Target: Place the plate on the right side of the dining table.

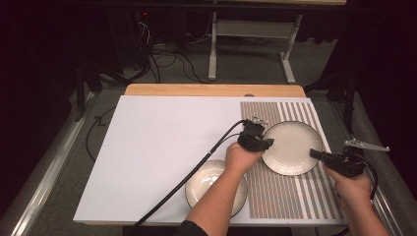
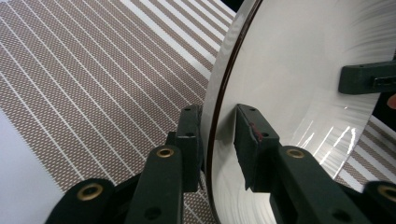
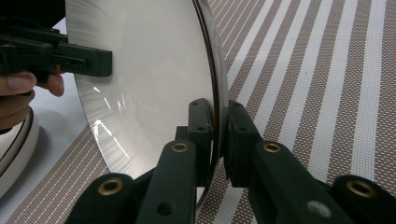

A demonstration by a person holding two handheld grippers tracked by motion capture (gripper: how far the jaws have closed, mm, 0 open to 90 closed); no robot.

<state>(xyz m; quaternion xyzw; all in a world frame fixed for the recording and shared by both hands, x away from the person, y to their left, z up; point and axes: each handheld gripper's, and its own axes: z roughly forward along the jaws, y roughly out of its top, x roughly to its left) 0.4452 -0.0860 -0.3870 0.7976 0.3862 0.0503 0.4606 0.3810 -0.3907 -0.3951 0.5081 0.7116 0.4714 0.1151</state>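
A white plate with a dark rim point(image 1: 293, 140) lies on the striped placemat point(image 1: 275, 196) at the right of the table. My left gripper point(image 1: 268, 142) is at the plate's left rim. In the left gripper view its jaws point(image 2: 218, 122) straddle the rim, one under it and one over the plate point(image 2: 299, 46) with a small gap showing, so it is open. My right gripper point(image 1: 314, 154) holds the opposite rim. In the right gripper view it point(image 3: 220, 116) is shut tight on the edge of the plate point(image 3: 149, 56).
A second dark-rimmed plate point(image 1: 206, 177) sits on the white table surface point(image 1: 157, 147) near the front edge, partly under the left forearm. The left gripper's cable point(image 1: 196, 167) trails across the table toward the front. A desk frame and cables stand on the floor beyond.
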